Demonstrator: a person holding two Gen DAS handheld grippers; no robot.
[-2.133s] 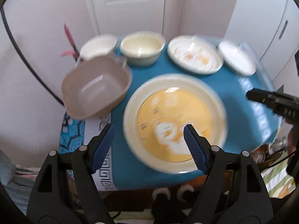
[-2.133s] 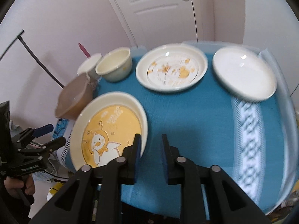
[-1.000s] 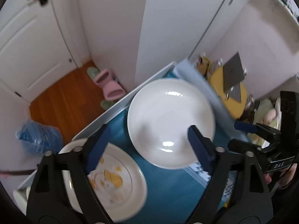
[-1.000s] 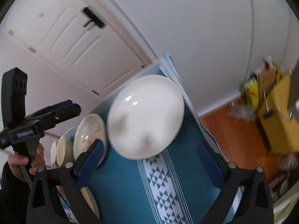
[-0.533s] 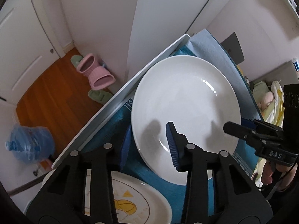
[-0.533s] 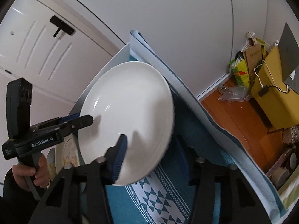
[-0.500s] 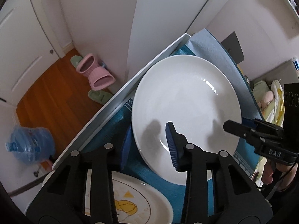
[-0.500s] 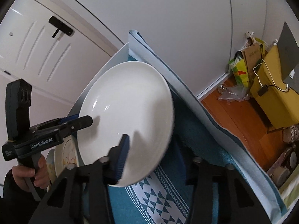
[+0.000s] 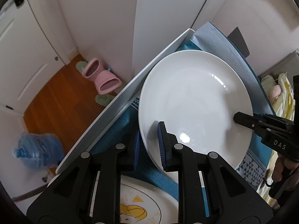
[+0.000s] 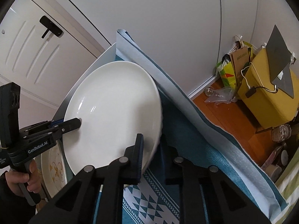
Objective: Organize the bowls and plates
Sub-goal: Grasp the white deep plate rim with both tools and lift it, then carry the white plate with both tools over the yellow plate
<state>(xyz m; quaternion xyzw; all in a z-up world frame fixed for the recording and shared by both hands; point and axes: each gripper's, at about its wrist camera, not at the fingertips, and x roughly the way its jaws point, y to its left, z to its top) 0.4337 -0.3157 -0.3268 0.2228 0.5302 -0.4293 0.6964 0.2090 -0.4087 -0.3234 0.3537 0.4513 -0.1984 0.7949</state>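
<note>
A plain white plate [image 9: 196, 100] sits tilted over the blue tablecloth [image 9: 119, 125] at the table's far corner. My left gripper [image 9: 148, 143] is shut on its near rim, one pad above and one below. My right gripper [image 10: 151, 153] is shut on the opposite rim of the same white plate [image 10: 112, 112]. Each gripper shows in the other's view, the right gripper [image 9: 261, 127] at the plate's right edge and the left gripper [image 10: 56, 127] at its left edge. A patterned plate [image 9: 142, 205] with a yellow drawing lies below the left gripper.
The table edge [image 9: 119, 100] runs close behind the plate, with a wooden floor, pink slippers [image 9: 101, 76] and a blue water bottle [image 9: 37, 149] beyond. A yellow box [image 10: 267, 100] and bags stand on the floor at the right. The patterned plate [image 10: 54, 169] lies left of the white one.
Both grippers moved from the near plates to the white plate at the far corner and closed on its opposite rims. The plate now sits tilted, larger in both views.
</note>
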